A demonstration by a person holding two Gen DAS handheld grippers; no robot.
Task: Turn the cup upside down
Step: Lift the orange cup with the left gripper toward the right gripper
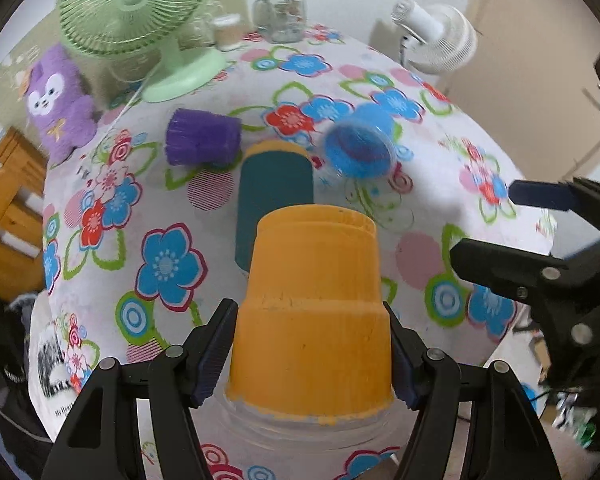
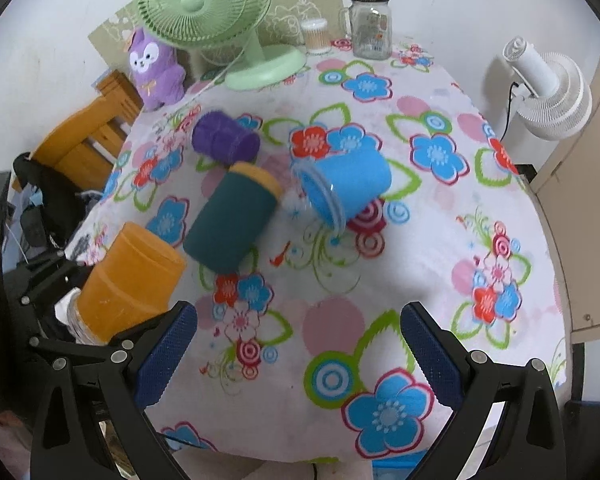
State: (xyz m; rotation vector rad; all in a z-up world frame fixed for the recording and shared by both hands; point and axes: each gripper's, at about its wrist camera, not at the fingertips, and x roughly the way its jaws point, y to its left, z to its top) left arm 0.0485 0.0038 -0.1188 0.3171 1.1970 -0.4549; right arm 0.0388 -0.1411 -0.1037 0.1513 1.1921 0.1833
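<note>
My left gripper (image 1: 312, 354) is shut on an orange cup (image 1: 312, 312), held tilted above the near edge of the table, its closed base pointing away from me. The orange cup also shows at the left of the right wrist view (image 2: 130, 280). A dark teal cup (image 1: 276, 200) (image 2: 230, 222), a blue cup (image 1: 360, 146) (image 2: 346, 188) and a purple cup (image 1: 202, 136) (image 2: 224, 138) lie on their sides on the flowered tablecloth (image 2: 380, 280). My right gripper (image 2: 300, 354) is open and empty above the near table edge.
A green fan (image 2: 220, 20), a purple plush toy (image 2: 154, 68), a glass jar (image 2: 370, 26) with a green cup on top and a small container stand at the back. A white fan (image 2: 552, 96) stands off the table's right. A wooden chair (image 2: 84, 136) is at the left.
</note>
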